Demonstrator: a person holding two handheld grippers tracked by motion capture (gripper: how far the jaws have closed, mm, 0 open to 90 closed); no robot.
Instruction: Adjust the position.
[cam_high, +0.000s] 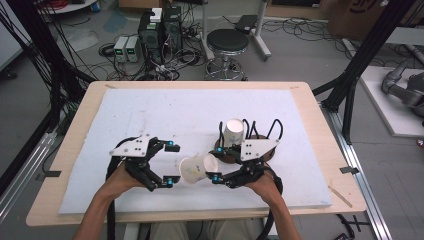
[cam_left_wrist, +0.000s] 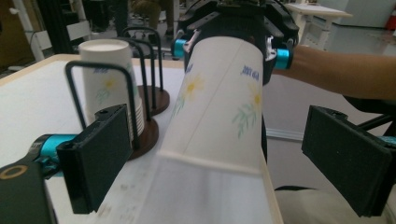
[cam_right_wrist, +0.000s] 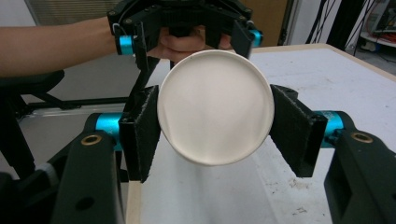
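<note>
While the right gripper (cam_high: 218, 176) clamps a paper cup (cam_high: 198, 168) on its side above the white mat (cam_high: 150, 115), the open left gripper (cam_high: 172, 164) faces its mouth. Left gripper view: the cup's long axis runs toward the camera, jaws apart. Right gripper view: pads (cam_right_wrist: 142, 128) press its base.

The paper cup (cam_left_wrist: 219, 102) looks matt with a printed flower, and its bottom (cam_right_wrist: 215, 106) is smooth. Gripper pads (cam_right_wrist: 142, 130) look like rough black foam, maybe rubber. The holder base (cam_left_wrist: 145, 133) is glossy dark wood, on a matt white mat (cam_high: 165, 115).
</note>
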